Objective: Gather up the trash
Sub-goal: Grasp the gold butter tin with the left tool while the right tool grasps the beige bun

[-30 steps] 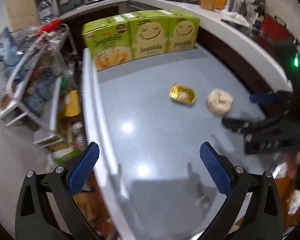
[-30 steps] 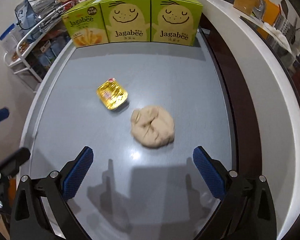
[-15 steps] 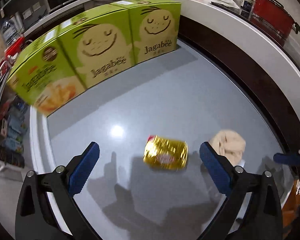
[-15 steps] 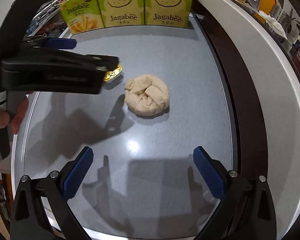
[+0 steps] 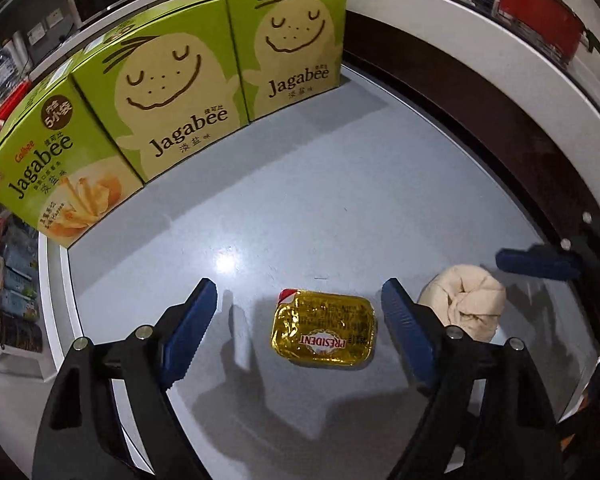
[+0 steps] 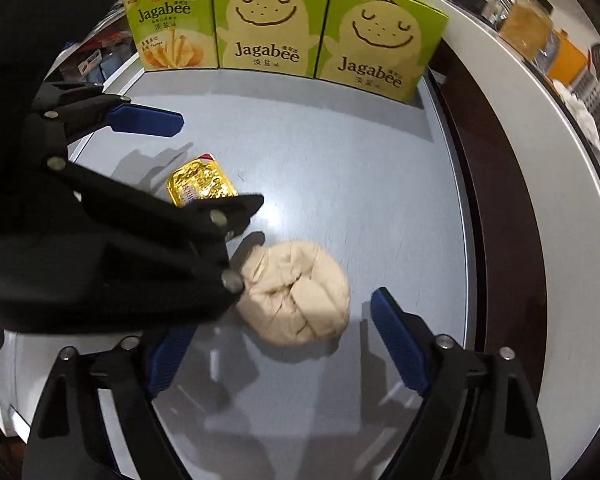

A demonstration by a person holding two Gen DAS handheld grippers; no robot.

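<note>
The left tongs (image 5: 296,308) stand wide apart with the gold foil butter packet (image 5: 324,330) lying flat on the grey worktop (image 5: 340,184) between their blue pads, neither pad touching it. That straddling stance suggests the packet is the piece of trash picked for this hand, lined up for a squeeze across its sides. The right tongs (image 6: 278,320) are also spread wide, and the crumpled beige paper wad (image 6: 296,296) sits between them, just beside the packet, so each hand appears to take its own piece at once. In the right wrist view the left tool's black frame crosses above part of the packet and the wad's edge. Three green Jagabee boxes (image 5: 172,96) stand upright in a row at the back, well apart from both pieces; they look like stock rather than rubbish. No bin is visible.
</note>
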